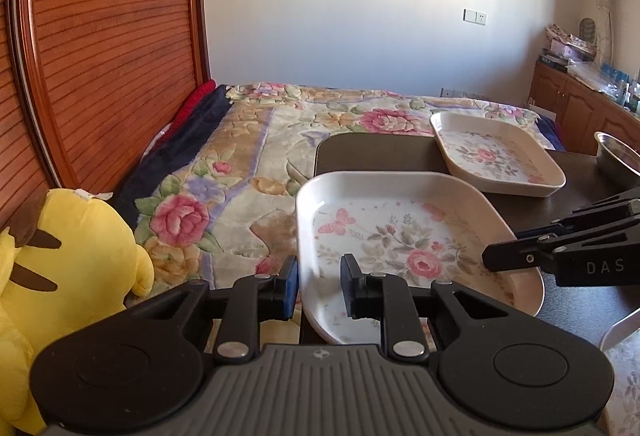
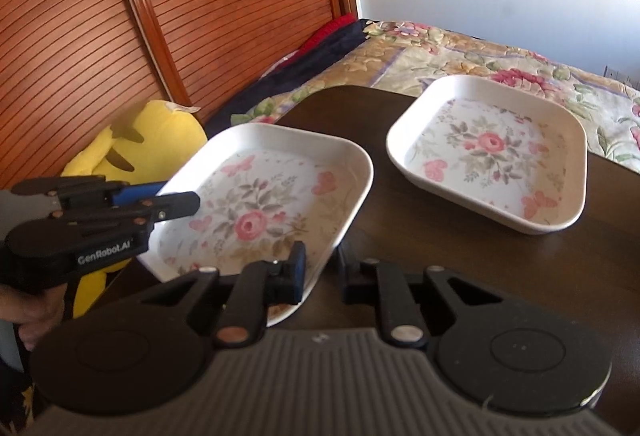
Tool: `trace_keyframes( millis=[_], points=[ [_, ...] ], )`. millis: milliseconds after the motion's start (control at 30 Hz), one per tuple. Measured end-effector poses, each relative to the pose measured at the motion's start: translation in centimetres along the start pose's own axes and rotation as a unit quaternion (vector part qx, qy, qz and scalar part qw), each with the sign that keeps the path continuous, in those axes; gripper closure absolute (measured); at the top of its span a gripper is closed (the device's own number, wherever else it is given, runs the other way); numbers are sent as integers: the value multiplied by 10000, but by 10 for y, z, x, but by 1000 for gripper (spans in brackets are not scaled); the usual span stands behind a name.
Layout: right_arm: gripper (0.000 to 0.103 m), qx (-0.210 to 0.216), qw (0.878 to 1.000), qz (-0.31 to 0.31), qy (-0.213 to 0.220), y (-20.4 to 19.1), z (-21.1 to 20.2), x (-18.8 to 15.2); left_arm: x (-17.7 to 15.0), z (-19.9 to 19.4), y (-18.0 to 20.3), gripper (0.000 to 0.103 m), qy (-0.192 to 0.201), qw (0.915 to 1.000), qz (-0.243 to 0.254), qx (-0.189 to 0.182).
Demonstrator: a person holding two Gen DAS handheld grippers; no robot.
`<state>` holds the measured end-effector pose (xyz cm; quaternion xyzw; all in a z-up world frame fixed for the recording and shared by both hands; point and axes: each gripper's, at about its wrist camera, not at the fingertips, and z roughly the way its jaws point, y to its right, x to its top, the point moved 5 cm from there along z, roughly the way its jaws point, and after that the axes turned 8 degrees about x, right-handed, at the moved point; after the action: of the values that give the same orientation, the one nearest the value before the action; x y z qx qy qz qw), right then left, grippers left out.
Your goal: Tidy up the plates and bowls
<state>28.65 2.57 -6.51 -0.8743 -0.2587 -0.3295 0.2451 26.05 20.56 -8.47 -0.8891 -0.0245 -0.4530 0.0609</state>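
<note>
Left wrist view shows the left hand-held gripper (image 1: 319, 286) clamped narrow on the near-left rim of the near white square floral melamine plate (image 1: 396, 236), one pad outside the wall, one inside. From the right wrist view the right hand-held gripper (image 2: 322, 268) pinches the same plate's rim at about 5 o'clock, jaws nearly closed on it. That plate overhangs the 9 o'clock edge of the dark wooden bench (image 2: 440, 268) beside the flowered bed cover (image 1: 240, 155). A second matching white floral plate (image 2: 488, 151) sits flat at about 1 o'clock, apart from the first.

I'd judge the step is carrying the held plate onto its twin. Doing it well means lifting both sides together, keeping it level, clearing the far rim, then lowering it squarely so the corners nest. Both grippers tilt downward, approaching from opposite sides. A steel bowl (image 1: 618, 155) waits at 2 o'clock.
</note>
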Motion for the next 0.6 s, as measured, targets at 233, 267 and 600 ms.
trace_keyframes(
  millis=[233,267,600],
  points=[
    [85,52,10000,19,48,-1,-8,-6,-1,-7,5,79,17,10000,51,29],
    [85,52,10000,25,56,-2,-10,-6,-1,-8,5,79,21,10000,38,22],
    [85,47,9997,47,243,1,-29,-5,5,-34,21,79,191,9998,94,-19]
  ],
)
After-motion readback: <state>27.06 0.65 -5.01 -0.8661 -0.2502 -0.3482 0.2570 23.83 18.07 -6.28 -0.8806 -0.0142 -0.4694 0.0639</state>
